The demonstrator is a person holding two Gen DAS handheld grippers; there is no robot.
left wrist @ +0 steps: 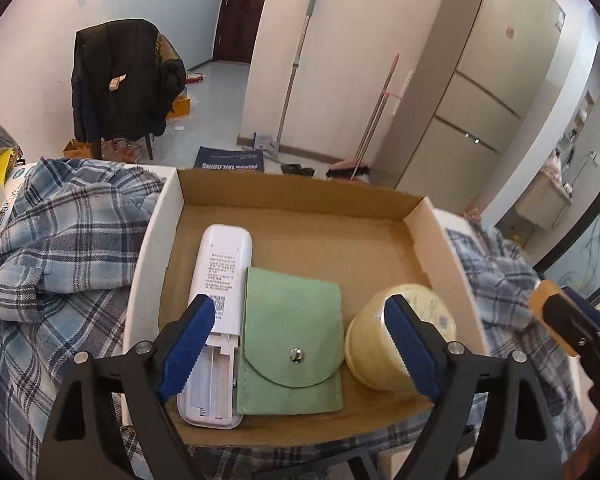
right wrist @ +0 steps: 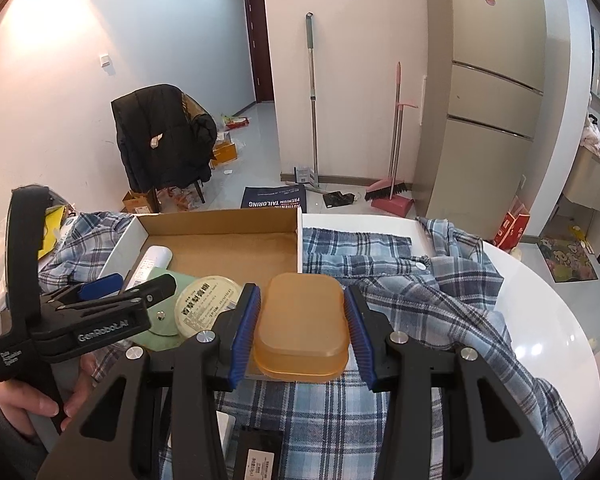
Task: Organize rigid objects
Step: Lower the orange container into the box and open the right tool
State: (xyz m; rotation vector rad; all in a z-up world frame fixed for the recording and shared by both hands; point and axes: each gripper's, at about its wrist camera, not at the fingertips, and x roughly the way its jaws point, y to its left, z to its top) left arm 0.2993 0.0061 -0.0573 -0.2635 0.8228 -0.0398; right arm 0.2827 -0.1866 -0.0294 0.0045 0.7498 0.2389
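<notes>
Your right claw [right wrist: 300, 326] is pinching the amber soap box [right wrist: 302, 326] by its long sides, pads flat against the walls, so the lid and base are clamped together and can't part on the way over. You're holding it just above the near right corner of the cardboard tray [right wrist: 220, 220], right where bare floor is left.

Your left claw [left wrist: 300, 344] hangs spread wide over the tray [left wrist: 300, 188] with nothing between its blue pads [left wrist: 188, 344], clear of everything under it. Directly below sits the green snap pouch [left wrist: 292, 340], tucked against the white remote [left wrist: 220, 300], which lies face down along the left wall with its battery bay open. To the right of the pouch rests the round yellow tin [left wrist: 396, 340], label up. All three are packed side by side along the near edge, which looks deliberate: it leaves the back of the tray free.

From the right wrist view, the tin [right wrist: 208, 304] is just left of the soap box, so my read is the box goes down beside it to finish the row. Watch the tray's right wall as you lower. The tray sits on a plaid shirt [right wrist: 400, 280] spread over the white desk [right wrist: 540, 320], so expect a soft, slightly uneven base.
</notes>
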